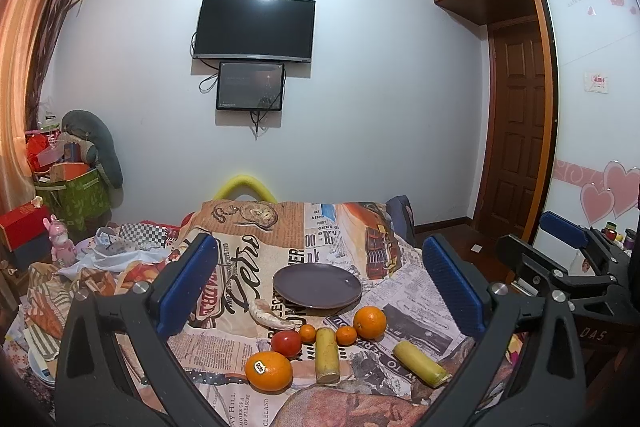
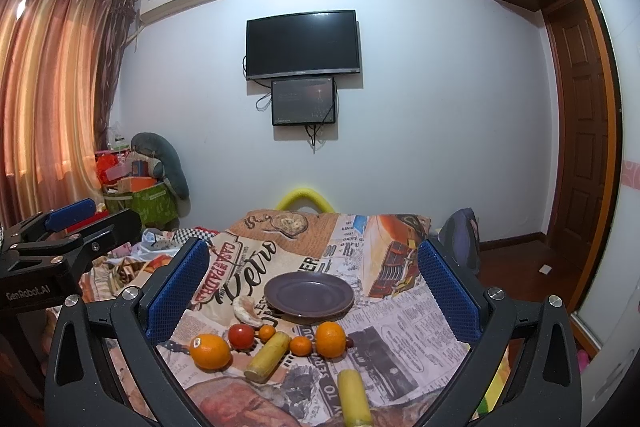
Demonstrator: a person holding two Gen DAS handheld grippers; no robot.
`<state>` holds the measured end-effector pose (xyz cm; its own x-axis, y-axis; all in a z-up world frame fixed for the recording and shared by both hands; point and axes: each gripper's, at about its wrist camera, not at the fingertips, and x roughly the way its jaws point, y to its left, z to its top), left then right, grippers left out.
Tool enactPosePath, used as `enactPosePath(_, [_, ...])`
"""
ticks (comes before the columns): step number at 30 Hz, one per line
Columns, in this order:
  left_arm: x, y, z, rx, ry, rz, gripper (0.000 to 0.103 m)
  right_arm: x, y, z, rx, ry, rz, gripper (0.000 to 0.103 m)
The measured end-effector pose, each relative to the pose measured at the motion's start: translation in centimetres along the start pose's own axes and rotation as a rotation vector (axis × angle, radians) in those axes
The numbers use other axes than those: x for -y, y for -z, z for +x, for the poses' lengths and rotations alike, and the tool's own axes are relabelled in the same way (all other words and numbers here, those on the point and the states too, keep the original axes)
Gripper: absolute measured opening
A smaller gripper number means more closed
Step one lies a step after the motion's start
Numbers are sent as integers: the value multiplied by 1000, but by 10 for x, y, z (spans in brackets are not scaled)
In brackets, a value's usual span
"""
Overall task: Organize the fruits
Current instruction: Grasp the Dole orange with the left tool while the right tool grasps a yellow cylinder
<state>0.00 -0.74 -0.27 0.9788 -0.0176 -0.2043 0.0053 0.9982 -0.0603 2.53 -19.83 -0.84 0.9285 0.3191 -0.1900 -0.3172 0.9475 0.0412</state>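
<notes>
A dark purple plate (image 1: 317,286) (image 2: 309,295) lies on the newsprint-patterned cloth. In front of it lie two big oranges (image 1: 269,371) (image 1: 370,322), two small tangerines (image 1: 308,333) (image 1: 346,335), a red tomato (image 1: 286,343) and two yellow sugarcane-like pieces (image 1: 327,355) (image 1: 419,363). A pale piece (image 1: 272,315) lies left of the plate. My left gripper (image 1: 320,287) is open and empty, above and short of the fruit. My right gripper (image 2: 314,291) is open and empty too. The right gripper also shows at the right edge of the left wrist view (image 1: 568,251).
A clutter of cloth, a pink toy (image 1: 62,241) and boxes lies left of the table. A yellow foam loop (image 1: 245,187) stands behind the table. A wall TV (image 1: 254,27), a wooden door (image 1: 516,131) and a wardrobe are beyond.
</notes>
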Motion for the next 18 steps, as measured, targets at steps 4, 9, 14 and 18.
enactPosePath(4, [-5,3,8,-18,-9,-7,103,2,5,9,-35,5,5,103])
enactPosePath(9, [-21,12,27,-68,-24,-24,102,9,19,30,-121,31,-1,103])
enactPosePath(14, [-38,28,56,-165,-61,-45,87,21,42,54,-239,20,15,103])
enactPosePath(18, [-54,48,83,-254,-86,-63,83,27,57,65,-316,29,19,98])
